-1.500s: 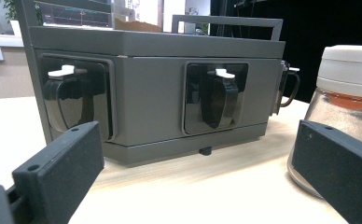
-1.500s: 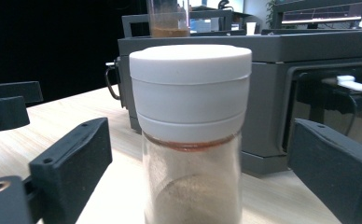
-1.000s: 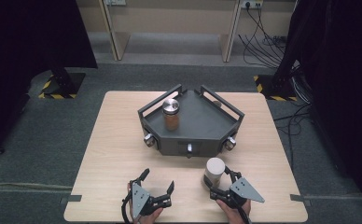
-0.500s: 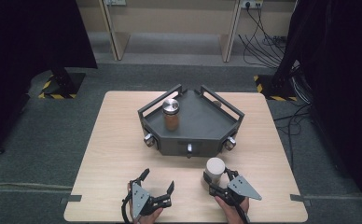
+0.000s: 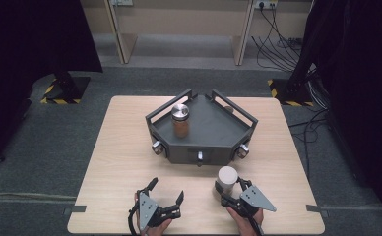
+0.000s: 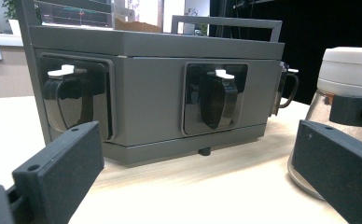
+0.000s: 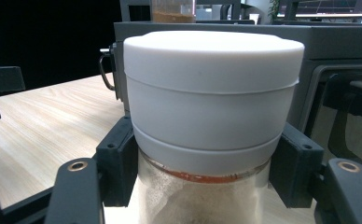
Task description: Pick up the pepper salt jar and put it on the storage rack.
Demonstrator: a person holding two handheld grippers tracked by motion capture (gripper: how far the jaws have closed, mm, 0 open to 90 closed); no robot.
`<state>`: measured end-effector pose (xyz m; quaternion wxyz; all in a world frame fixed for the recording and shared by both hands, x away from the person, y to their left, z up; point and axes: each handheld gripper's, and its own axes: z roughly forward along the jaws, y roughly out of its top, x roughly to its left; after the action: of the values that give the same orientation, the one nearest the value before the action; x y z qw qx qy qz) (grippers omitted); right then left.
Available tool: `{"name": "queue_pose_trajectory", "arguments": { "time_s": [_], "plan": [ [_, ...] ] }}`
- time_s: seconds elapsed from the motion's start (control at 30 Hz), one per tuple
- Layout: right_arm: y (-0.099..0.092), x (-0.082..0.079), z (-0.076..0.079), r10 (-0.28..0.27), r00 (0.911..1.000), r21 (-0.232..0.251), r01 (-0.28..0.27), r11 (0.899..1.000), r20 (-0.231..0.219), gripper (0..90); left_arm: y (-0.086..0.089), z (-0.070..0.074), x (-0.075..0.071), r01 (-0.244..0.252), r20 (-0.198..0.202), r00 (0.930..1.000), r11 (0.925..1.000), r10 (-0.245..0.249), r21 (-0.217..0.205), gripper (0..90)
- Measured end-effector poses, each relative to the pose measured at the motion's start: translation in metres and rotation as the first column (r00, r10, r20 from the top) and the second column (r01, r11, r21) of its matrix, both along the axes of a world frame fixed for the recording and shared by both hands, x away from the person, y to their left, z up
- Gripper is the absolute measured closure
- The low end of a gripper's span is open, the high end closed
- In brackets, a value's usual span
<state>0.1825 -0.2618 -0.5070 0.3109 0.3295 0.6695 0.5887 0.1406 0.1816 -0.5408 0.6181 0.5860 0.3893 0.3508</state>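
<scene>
Right claw (image 5: 227,192) clamped on white-lidded jar (image 5: 226,178), just in front of the grey tray (image 5: 213,123) on the table (image 5: 110,162). Left claw (image 5: 166,191) spread wide, gripping nothing, left of that jar.

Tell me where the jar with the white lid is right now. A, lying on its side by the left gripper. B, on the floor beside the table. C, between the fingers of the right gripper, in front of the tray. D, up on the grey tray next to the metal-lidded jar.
C: the white-lidded jar stands upright in front of the grey tray, and the right gripper has a finger on each side of its neck.
</scene>
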Motion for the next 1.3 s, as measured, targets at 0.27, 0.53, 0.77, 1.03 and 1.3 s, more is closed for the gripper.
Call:
{"name": "queue_pose_trajectory", "arguments": {
  "time_s": [0.27, 0.53, 0.77, 1.03, 1.3],
  "plan": [
    [-0.001, -0.002, 0.005, -0.003, 0.9999, 0.003, 0.003, 1.0, 0.013, 35.3, 0.0, 0.0, 0.0, -0.001, 0.0, 1.0, 1.0, 0.001, 0.002, 1.5],
    [-0.002, -0.004, 0.011, 0.005, 0.9997, 0.009, -0.005, 1.0, 0.023, 35.4, -0.001, 0.0, 0.0, -0.002, -0.002, 1.0, 1.0, 0.002, 0.002, 1.6],
    [-0.002, -0.006, 0.021, 0.02, 0.9996, 0.012, -0.02, 1.0, 0.022, 35.4, -0.001, 0.001, 0.0, -0.002, -0.003, 1.0, 1.0, 0.002, 0.002, 1.5],
    [-0.003, -0.007, 0.037, 0.029, 0.9995, 0.009, -0.029, 1.0, 0.012, 35.4, -0.001, 0.001, 0.001, -0.002, -0.007, 1.0, 1.0, 0.002, 0.003, 1.5],
    [-0.003, -0.005, 0.051, 0.031, 0.9993, 0.015, -0.032, 0.999, 0.02, 35.4, -0.001, 0.002, 0.001, -0.003, -0.011, 0.9999, 1.0, 0.003, 0.002, 1.5]
  ]
}}
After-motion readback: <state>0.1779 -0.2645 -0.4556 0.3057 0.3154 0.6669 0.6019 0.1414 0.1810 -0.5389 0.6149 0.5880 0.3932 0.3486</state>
